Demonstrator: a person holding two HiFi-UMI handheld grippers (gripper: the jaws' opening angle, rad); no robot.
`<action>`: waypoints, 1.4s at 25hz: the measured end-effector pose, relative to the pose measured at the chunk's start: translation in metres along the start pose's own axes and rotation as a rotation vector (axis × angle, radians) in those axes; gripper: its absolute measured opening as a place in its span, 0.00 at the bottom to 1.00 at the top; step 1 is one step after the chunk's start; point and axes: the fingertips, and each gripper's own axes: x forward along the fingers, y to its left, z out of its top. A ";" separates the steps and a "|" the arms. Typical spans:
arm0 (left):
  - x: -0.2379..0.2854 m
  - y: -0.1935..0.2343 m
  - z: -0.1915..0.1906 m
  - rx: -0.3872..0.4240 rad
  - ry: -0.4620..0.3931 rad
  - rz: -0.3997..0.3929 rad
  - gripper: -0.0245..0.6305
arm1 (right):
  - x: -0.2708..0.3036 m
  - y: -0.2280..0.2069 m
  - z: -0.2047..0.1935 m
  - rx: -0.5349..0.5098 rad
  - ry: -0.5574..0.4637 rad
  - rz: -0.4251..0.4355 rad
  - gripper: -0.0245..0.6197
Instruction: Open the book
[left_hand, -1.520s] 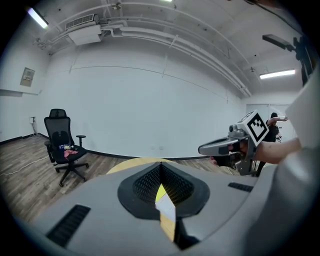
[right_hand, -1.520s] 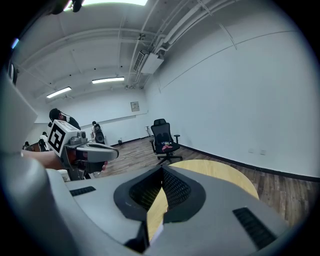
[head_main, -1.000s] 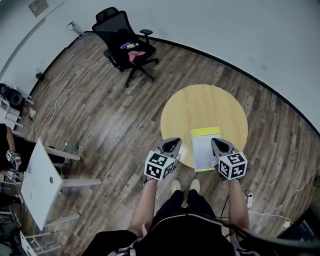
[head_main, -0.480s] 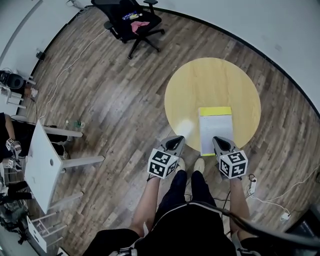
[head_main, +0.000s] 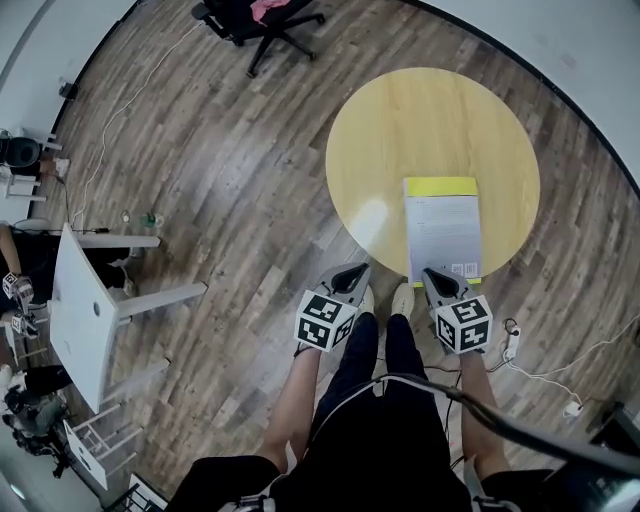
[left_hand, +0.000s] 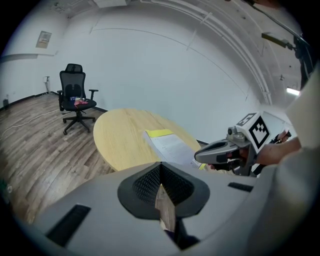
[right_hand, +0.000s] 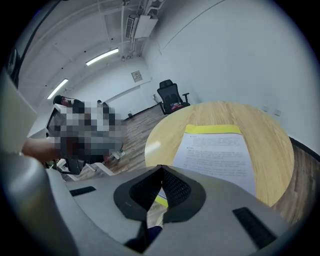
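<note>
A closed book (head_main: 442, 232) with a white cover and a yellow strip at its far end lies on the near right part of the round yellow table (head_main: 400, 130). My right gripper (head_main: 432, 275) is shut and empty, its tip just over the book's near edge. My left gripper (head_main: 350, 274) is also shut and empty, at the table's near rim, left of the book. In the left gripper view the jaws (left_hand: 160, 166) meet, with the book (left_hand: 169, 145) and the right gripper (left_hand: 225, 150) ahead. In the right gripper view the closed jaws (right_hand: 161, 171) point at the book (right_hand: 217, 152).
A black office chair (head_main: 262, 14) stands beyond the table. At the left is a white side table (head_main: 85, 310). A power strip and cables (head_main: 510, 345) lie on the wooden floor at the right. My feet (head_main: 400, 298) are at the table's near edge.
Both grippers have come down toward the table's near edge, and the right one now reaches the book's near end. Both stay shut. The book has not moved on the table.
</note>
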 end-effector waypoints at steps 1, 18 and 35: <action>0.001 0.000 -0.006 -0.005 0.006 -0.002 0.04 | 0.002 0.001 -0.007 0.004 0.009 0.001 0.03; -0.004 0.008 -0.020 -0.029 0.007 0.002 0.04 | 0.017 0.000 -0.016 0.016 0.047 -0.068 0.03; -0.007 0.020 -0.025 -0.055 0.013 0.008 0.04 | 0.037 0.003 -0.044 -0.045 0.218 -0.146 0.46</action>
